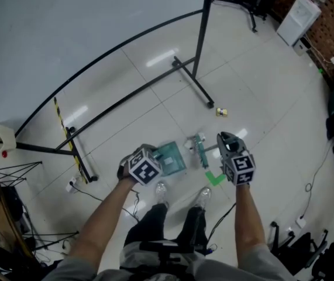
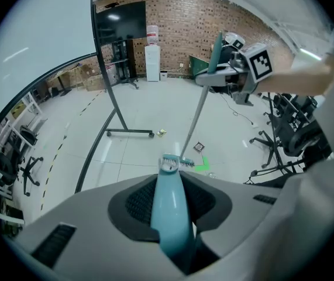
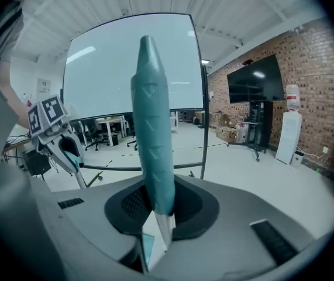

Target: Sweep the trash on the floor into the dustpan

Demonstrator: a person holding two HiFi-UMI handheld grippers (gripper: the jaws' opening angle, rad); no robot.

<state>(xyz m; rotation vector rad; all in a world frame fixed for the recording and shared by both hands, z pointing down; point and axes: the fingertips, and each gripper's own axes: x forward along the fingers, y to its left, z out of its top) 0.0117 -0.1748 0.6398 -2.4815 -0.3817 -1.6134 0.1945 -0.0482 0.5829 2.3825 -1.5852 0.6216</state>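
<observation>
Clamping the dustpan [image 1: 171, 157] handle, the left gripper [image 2: 169, 212] holds it down on the floor. The right gripper [image 3: 158, 209] is shut on the broom [image 1: 200, 151], to sweep the far trash [image 1: 221, 112] in.

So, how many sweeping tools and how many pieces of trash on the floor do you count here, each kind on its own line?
dustpan: 1
broom: 1
trash on the floor: 2, a yellowish scrap and a dark square scrap
Total: 4
</observation>
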